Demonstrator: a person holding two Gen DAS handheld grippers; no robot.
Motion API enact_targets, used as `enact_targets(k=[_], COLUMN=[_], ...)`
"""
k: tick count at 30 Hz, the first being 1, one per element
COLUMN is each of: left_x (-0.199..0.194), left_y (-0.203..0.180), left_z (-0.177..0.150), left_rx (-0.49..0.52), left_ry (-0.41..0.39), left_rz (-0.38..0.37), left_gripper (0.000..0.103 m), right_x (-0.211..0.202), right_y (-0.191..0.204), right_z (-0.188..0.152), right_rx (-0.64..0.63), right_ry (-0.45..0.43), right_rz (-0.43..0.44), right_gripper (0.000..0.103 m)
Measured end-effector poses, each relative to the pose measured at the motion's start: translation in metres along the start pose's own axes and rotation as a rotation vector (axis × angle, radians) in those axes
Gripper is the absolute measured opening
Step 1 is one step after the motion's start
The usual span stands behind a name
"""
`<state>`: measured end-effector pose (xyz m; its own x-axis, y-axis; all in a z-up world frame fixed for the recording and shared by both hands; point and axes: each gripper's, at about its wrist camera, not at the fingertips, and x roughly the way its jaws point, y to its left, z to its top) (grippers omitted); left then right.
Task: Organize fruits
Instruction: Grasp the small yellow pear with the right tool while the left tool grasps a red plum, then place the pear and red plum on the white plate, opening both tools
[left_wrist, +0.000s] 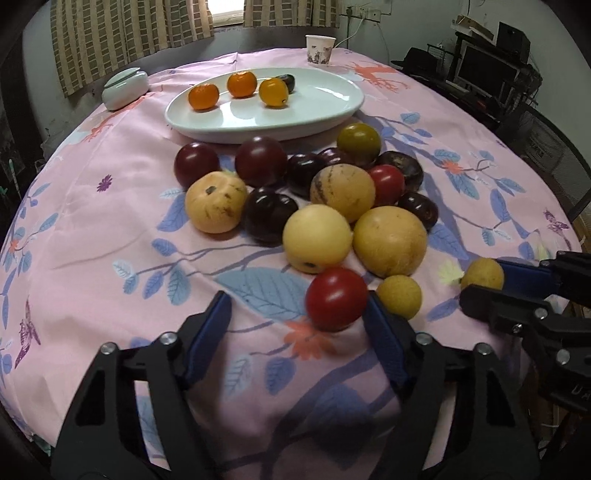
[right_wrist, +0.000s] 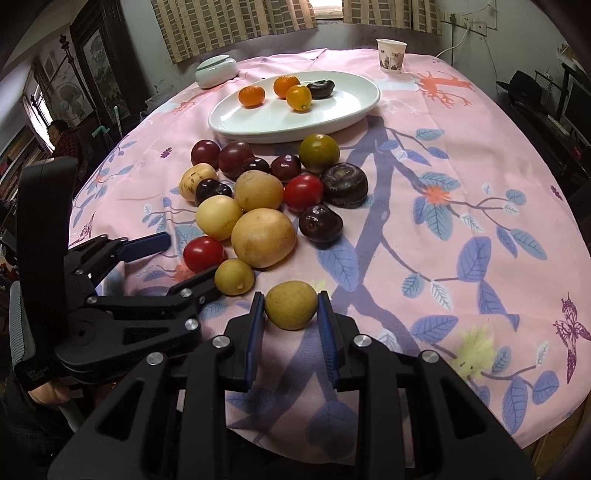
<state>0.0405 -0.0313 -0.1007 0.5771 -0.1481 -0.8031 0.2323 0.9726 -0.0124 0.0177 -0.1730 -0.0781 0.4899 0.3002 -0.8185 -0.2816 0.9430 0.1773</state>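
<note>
From the left wrist view, the left gripper (left_wrist: 297, 308) stands with its blue-padded fingers spread wide, and a red tomato (left_wrist: 336, 298) sits between them, resting against the right-hand pad while the other pad stays clear of it. Just beside that tomato lies a small yellow fruit (left_wrist: 399, 296), and behind both sits the heap of mixed fruits (left_wrist: 317, 192) on the pink floral tablecloth (left_wrist: 110, 221). Farther back the white oval plate (left_wrist: 314, 114) carries three orange fruits (left_wrist: 242, 84) and one dark one. At the right edge the right gripper (left_wrist: 484, 282) pinches a second small yellow fruit (left_wrist: 482, 274). Over in the right wrist view, the right gripper (right_wrist: 291, 306) is clamped on that yellow fruit (right_wrist: 291, 309), a pad pressed to each side, low over the cloth near the table's front edge. To its left the left gripper (right_wrist: 184, 258) is spread around the red tomato (right_wrist: 203, 254). A paper cup (right_wrist: 391, 55) and a pale lidded dish (right_wrist: 216, 71) stand beyond the plate (right_wrist: 332, 118).
</note>
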Motion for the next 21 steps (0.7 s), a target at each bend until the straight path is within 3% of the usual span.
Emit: enact_targets(k=[1,2,3,9,21], left_x=[-0.001,-0.002,-0.003,-0.01,-0.035], left_y=[-0.002,-0.003,-0.002,0.003,0.008], left_z=[0.001,0.002,0.003,0.001,-0.002], left_rx=[0.006,0.006,-0.004,-0.05,-0.062], left_ry=[-0.007,-0.009,-0.003,0.018,-0.027], left_rz=[0.0,-0.025,-0.057,-0.111,-0.118], left_gripper=[0.054,0.034,0.029,0.029,0.029], right_x=[0.0,-0.001,-0.002,-0.007,-0.014], right_y=[-0.001,-0.002,-0.002,-0.002,0.012], right_z=[0.0,0.0,0.0,0.0,-0.003], right_rx=[0.001,0.003,0.004,0.006,-0.019], right_ry=[0.0,-0.002,-0.004,-0.016,-0.028], right_rz=[-0.002,-0.005,-0.007,-0.007,-0.001], right_gripper=[0.029,0.029,0.029,0.029,0.029])
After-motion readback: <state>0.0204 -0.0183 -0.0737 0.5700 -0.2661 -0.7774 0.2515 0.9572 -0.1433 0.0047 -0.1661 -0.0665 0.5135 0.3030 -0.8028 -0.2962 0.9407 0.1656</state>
